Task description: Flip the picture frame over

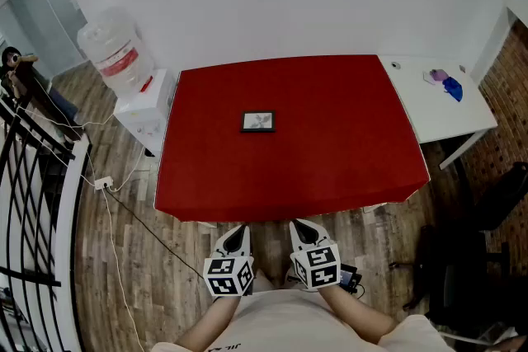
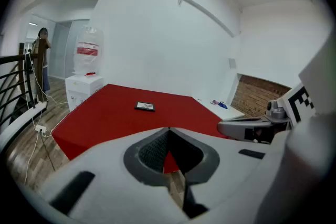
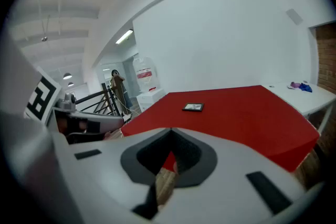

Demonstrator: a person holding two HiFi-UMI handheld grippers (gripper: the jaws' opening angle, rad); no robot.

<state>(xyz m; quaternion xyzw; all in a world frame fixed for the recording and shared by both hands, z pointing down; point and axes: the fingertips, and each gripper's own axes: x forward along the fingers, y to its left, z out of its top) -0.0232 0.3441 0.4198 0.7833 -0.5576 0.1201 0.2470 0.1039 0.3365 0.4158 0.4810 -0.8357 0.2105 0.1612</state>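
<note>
1. the left gripper (image 1: 238, 232) and the right gripper (image 1: 299, 227) are both fully closed and hold nothing. in each gripper view the dark pads meet at a point, with only red tabletop and floor showing past them.
2. they sit side by side, close to the person's body and just short of the near edge of the red table (image 1: 346, 165), tipped slightly downward. this looks like a ready pose, with the task not yet begun.
3. the picture frame (image 1: 258, 121) lies flat on the table, well ahead of both grippers, roughly between their lines and a touch toward the left gripper's side. a pale image inside a dark border seems to face up, so the flip is not yet done.
4. the bare red surface all round the frame leaves either gripper a free approach. a flat frame gives little to grab, though, so the jaws would probably have to open and pinch or lift one edge.
5. a white side table (image 1: 429, 111) stands far off on the right gripper's side and a water dispenser (image 1: 142, 107) far off on the left gripper's side. both are well apart from the frame.
</note>
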